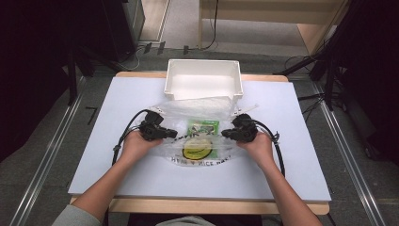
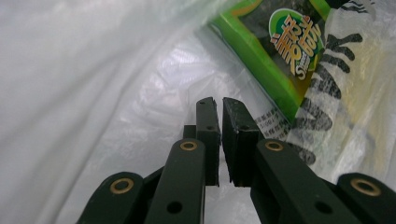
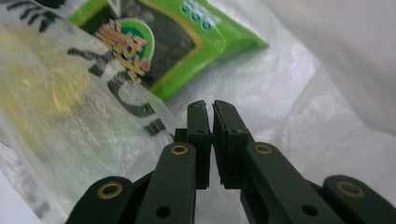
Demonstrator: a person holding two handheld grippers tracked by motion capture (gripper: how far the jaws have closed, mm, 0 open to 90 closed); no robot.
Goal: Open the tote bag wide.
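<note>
my forearms reach in level, left gripper [image 1: 170, 133] and right gripper [image 1: 227, 133] facing inward at opposite edges of the plastic bag [image 1: 202, 113], jaws of both closed, seemingly pinching its film; green packet [image 1: 203, 127] inside, bag just before the white bin [image 1: 203, 78].

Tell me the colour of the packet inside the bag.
Green packet, dark centre, clearest in right gripper view.

Black grippers [image 1: 176, 134] — brass rivets (looped black cables), grey sleeve [image 1: 70, 217].
</note>
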